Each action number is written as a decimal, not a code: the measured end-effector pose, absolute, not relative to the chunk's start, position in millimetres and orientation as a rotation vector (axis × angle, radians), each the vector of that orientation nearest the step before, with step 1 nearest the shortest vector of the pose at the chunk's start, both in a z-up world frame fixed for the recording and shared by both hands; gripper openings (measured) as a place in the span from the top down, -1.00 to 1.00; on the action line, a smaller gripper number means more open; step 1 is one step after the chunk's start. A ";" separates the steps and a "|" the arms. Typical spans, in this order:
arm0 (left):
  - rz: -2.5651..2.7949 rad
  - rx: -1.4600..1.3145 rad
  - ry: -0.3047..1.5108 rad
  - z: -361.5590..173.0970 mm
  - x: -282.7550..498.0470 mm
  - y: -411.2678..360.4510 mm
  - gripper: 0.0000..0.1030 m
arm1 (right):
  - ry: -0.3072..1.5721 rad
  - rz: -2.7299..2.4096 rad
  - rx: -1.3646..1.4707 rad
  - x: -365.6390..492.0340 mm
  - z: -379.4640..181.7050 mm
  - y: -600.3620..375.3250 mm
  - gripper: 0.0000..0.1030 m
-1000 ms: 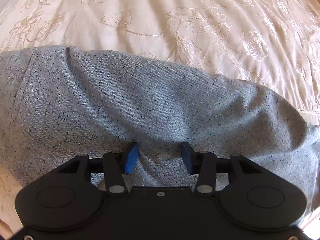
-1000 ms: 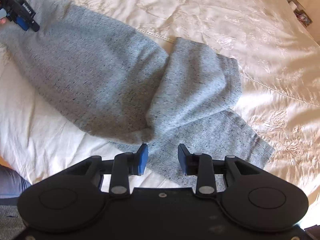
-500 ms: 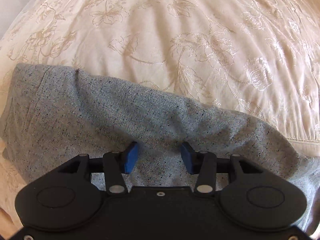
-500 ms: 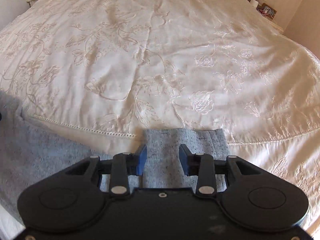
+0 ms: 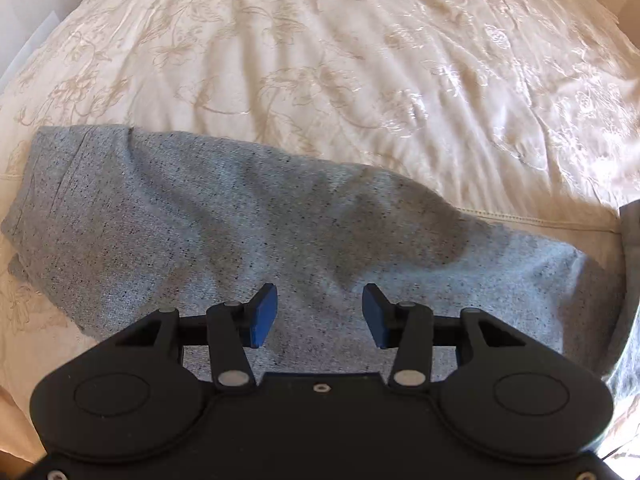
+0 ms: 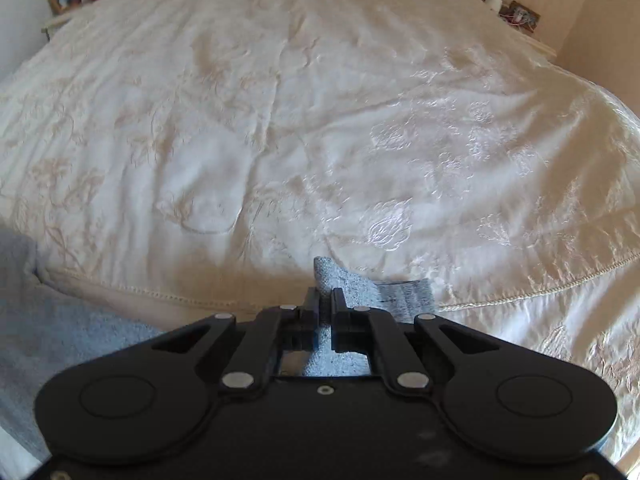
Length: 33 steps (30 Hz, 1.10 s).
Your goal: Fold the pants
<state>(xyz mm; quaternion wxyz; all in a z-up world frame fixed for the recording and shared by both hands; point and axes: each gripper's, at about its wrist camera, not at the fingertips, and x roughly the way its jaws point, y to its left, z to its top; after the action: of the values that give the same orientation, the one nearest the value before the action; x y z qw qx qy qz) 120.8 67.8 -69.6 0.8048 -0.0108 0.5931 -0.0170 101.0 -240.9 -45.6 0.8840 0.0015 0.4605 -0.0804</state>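
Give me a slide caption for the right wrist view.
Right gripper shut on grey pants over cream bedspread.

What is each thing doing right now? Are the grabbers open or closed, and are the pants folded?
Left gripper: open, fingers apart above the pants, holding nothing.
Right gripper: shut, pinching a bit of the pants.
Pants: grey, lying rumpled on the bed, not neatly folded yet; one pinched edge sticks up.
Bedspread: cream, spread out, lightly wrinkled.
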 end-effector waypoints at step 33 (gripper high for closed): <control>-0.109 0.118 1.339 -104.4 126.7 -47.5 -0.05 | 1.169 -0.484 0.399 -85.5 -113.0 -392.1 0.90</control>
<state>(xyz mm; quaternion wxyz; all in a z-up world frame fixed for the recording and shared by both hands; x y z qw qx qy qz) 126.7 -47.5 -104.4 0.7812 0.0545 0.6199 -0.0505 -85.5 -392.1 -113.0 0.7880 0.1853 0.5426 -0.2244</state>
